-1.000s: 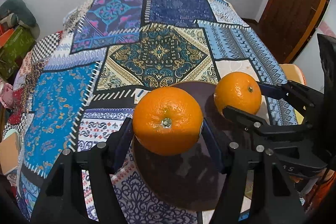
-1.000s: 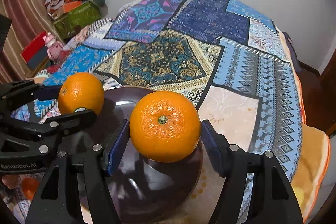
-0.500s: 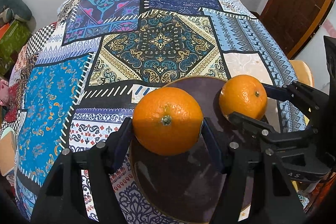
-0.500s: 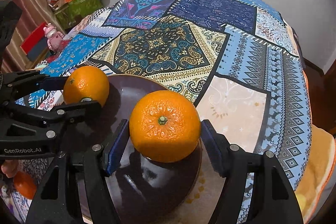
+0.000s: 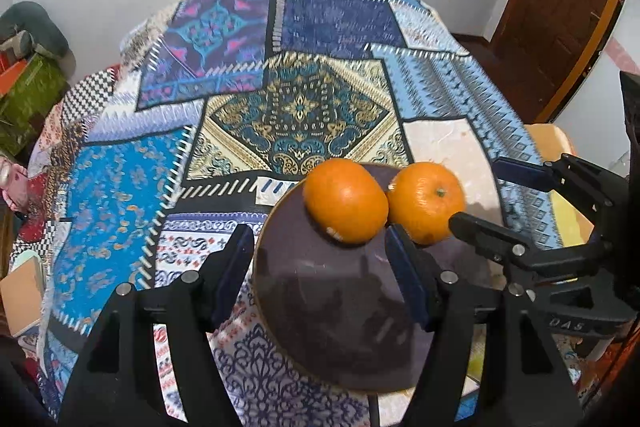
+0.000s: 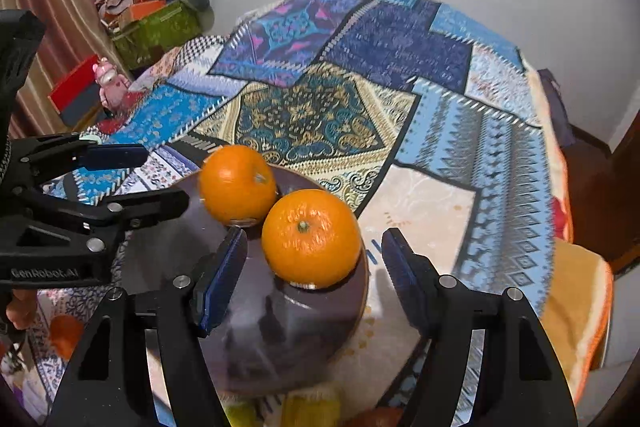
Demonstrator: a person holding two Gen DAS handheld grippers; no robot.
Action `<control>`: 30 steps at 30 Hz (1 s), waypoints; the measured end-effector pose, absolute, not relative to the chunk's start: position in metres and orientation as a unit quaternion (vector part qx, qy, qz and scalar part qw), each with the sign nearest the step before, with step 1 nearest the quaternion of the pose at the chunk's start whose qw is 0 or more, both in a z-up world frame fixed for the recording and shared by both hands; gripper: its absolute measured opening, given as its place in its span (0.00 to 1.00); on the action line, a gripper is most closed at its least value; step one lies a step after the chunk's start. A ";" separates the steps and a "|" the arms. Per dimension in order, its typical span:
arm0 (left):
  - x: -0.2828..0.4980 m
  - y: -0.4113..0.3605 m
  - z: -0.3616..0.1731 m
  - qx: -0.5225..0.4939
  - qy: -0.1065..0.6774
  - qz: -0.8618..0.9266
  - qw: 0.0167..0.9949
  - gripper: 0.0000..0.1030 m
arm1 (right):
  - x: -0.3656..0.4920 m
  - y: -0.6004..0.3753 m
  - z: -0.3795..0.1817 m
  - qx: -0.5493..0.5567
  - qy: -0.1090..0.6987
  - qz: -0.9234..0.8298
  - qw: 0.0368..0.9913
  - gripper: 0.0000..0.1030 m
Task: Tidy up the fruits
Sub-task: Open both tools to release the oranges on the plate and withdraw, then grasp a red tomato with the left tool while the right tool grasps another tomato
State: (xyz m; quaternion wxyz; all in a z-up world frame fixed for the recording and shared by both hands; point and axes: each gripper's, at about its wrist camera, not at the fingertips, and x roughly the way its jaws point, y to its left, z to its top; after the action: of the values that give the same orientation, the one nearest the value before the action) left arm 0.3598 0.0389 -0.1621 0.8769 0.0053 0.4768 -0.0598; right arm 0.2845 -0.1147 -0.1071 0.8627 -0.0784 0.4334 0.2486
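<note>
1. Left wrist view: left hand-held gripper (image 5: 320, 267) has its jaws spread wide, nothing between them; it hovers over the near half of the dark plate (image 5: 320, 315).
2. Same view: left orange (image 5: 346, 201) sits on the plate's far edge, clear of both blue pads; right orange (image 5: 426, 201) is just beside it on the plate's far right, the two look to be touching.
3. Same view: right hand-held gripper (image 5: 484, 197) comes in from the plate's right side, jaws apart, lower finger tip close to the right orange; contact unclear.
4. Same view: plate rests on the patchwork-cloth tabletop (image 5: 296, 115); wooden door (image 5: 560, 7) beyond the plate to the right.
5. Right wrist view: right hand-held gripper (image 6: 314, 265) spread open around the plate (image 6: 256, 339) edge, pads either side of the right orange (image 6: 311, 238) with visible gaps, not clamping.
6. Same view: left orange (image 6: 237, 185) on the plate's far side, against the right orange.
7. Same view: left hand-held gripper (image 6: 164, 175) at the plate's left, jaws apart, holding nothing.
8. Same view: green box (image 6: 156, 31) and pink toy (image 6: 107, 85) far left of the plate.
</note>
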 end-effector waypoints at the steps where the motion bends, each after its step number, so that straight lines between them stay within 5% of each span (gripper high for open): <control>1: 0.355 0.039 -0.157 0.006 0.472 -0.060 0.880 0.66 | 0.280 -0.117 -0.102 -0.076 0.429 0.249 0.865 0.65; 17: 0.252 0.046 -0.100 -0.002 0.418 -0.059 0.907 0.73 | 0.197 -0.165 -0.057 -0.051 0.378 0.217 0.899 0.65; 30: 0.201 0.059 -0.142 -0.016 0.452 -0.029 0.891 0.76 | 0.163 -0.207 -0.090 -0.025 0.412 0.169 0.895 0.65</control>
State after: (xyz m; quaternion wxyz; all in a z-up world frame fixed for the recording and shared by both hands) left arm 0.2014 0.0592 -0.1419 0.8912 -0.0164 0.4524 -0.0287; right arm 0.1633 -0.2068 -0.0896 0.8948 -0.0253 0.4122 0.1695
